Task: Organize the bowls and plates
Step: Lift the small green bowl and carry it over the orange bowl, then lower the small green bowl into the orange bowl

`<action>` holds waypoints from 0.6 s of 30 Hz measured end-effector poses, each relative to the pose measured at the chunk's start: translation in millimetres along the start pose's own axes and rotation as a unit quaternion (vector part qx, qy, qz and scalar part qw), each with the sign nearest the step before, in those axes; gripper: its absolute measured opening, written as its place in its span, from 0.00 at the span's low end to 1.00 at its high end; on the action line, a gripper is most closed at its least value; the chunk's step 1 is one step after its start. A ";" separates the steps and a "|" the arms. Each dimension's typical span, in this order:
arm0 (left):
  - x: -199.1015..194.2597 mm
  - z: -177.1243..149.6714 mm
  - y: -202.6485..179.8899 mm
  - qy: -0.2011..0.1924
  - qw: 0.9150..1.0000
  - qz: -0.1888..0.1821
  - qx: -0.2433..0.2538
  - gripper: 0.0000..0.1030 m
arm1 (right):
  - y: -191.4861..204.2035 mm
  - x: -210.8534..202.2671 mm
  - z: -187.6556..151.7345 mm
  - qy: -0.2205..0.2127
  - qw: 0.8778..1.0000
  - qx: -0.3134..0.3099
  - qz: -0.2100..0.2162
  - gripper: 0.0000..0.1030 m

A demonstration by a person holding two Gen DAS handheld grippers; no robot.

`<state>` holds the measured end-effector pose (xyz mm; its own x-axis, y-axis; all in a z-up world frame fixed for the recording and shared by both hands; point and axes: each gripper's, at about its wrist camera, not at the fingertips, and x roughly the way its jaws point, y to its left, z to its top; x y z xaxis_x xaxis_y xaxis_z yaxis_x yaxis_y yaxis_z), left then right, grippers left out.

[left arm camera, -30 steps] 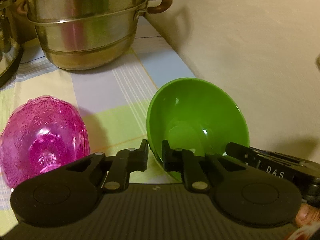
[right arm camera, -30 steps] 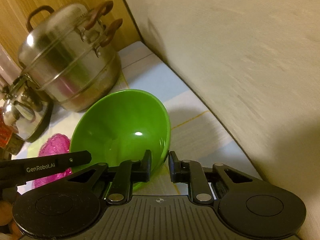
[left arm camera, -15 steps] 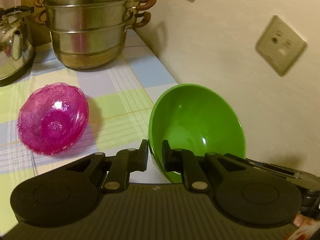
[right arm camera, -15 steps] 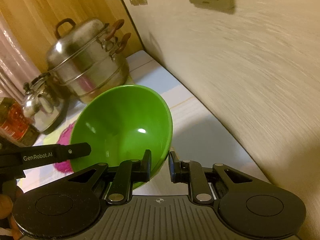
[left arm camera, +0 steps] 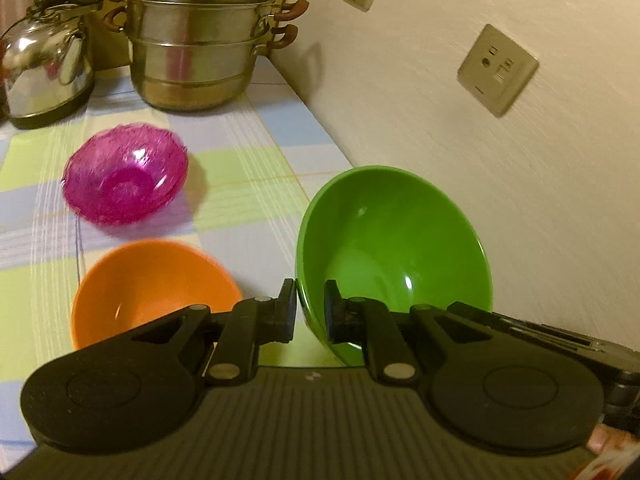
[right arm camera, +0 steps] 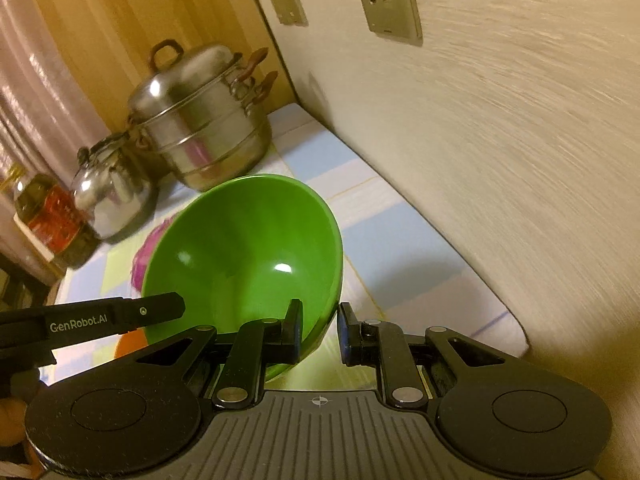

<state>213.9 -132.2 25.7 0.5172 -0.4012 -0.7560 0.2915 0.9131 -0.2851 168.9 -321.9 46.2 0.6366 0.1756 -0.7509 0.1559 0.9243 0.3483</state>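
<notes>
The green bowl (left arm camera: 394,256) is held clear of the table, its rim clamped by the left gripper (left arm camera: 310,312) and right gripper (right arm camera: 319,332). Transport is judged underway; nesting into the near-left orange bowl (left arm camera: 152,284) requires levelling.

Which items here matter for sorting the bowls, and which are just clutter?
Job:
green bowl, gripped by left gripper and right gripper
orange bowl
pink glass bowl

Clutter:
steamer pot
kettle
oil bottle
</notes>
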 end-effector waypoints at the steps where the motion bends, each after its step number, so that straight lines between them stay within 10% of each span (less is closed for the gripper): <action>1: -4.6 -5.7 -0.6 -0.002 1.000 0.001 0.001 0.12 | 0.6 -3.6 -5.0 0.001 1.000 -0.003 0.000 0.17; 18: -69.7 -76.4 37.5 -0.013 0.998 0.033 -0.059 0.12 | 44.6 -37.0 -54.5 0.010 0.997 -0.067 0.039 0.17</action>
<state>127.2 -64.5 22.7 0.5528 -0.3408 -0.7605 0.1604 0.9390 -0.3042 111.1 -268.7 58.9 0.6270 0.2543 -0.7364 0.0042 0.9441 0.3296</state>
